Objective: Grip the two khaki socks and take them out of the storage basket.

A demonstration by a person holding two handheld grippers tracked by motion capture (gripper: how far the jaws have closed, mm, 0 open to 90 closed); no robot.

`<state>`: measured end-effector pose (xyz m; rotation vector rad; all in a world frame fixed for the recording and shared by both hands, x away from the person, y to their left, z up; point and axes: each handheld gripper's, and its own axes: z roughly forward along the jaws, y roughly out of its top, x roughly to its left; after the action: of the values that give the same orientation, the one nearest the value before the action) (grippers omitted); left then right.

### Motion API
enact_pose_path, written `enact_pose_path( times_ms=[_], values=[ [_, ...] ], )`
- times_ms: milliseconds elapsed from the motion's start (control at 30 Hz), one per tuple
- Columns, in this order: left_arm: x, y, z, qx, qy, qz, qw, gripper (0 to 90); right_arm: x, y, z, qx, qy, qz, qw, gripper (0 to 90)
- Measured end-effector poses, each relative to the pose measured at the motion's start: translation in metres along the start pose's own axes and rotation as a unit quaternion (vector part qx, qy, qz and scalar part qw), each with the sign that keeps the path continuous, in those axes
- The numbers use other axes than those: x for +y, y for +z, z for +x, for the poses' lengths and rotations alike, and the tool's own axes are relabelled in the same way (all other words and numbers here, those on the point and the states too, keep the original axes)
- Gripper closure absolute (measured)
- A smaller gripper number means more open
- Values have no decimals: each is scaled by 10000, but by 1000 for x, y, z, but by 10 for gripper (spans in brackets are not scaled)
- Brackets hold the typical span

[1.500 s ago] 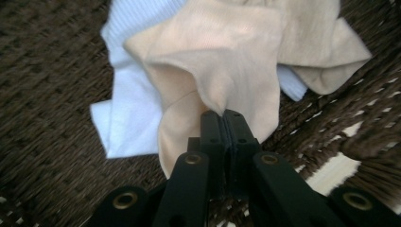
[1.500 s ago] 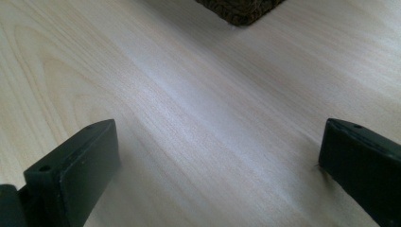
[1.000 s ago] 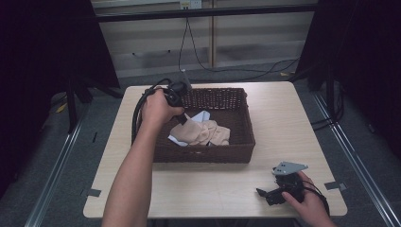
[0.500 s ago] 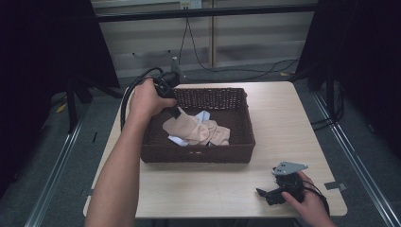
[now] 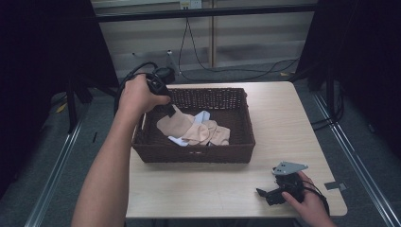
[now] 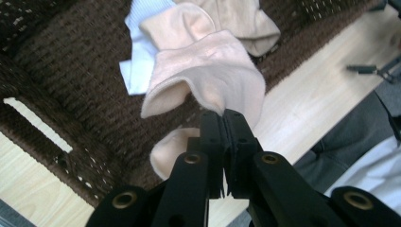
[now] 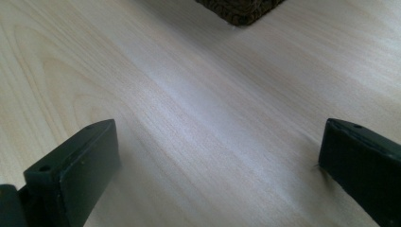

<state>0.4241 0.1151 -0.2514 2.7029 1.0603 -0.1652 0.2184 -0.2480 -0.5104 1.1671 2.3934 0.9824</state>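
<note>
The left gripper (image 5: pixel 166 108) hung over the near-left part of the woven basket (image 5: pixel 142 142), its fingers (image 6: pixel 213 137) pressed tight together on a fold of a beige sock (image 6: pixel 208 75) that dangled from them, lifted partly clear of the pile. The pinch looked to take in only a thin edge of the fabric, so a quick swing could let the sock slip free and drop back into the basket or over its rim. Just beside it lay more beige socks (image 5: pixel 210 133) and a pale blue one (image 5: pixel 202 117), some touching the held sock; the knit could cling and drag a second one up, which would then fall wherever it let go. The hanging toe might also catch on the rough basket wall as it passed across. Farther right, well apart from the basket, the right gripper (image 5: pixel 267 195) rested on the table (image 5: pixel 283 123) near its front edge, fingers (image 7: pixel 71 165) spread wide with only bare wood between them; it was too distant to catch a falling sock.
</note>
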Motion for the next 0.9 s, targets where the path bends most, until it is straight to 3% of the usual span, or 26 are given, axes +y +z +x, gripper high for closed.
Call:
enact_pose_path(
  times_ms=[400, 900],
  values=[
    [-15, -6, -11, 15, 321, -17, 9995, 870, 0, 0, 0, 1, -5, -1, 10000, 0],
    [-35, -5, -26, -132, 665, -16, 9977, 869, 0, 0, 0, 1, -5, -1, 10000, 0]
  ],
)
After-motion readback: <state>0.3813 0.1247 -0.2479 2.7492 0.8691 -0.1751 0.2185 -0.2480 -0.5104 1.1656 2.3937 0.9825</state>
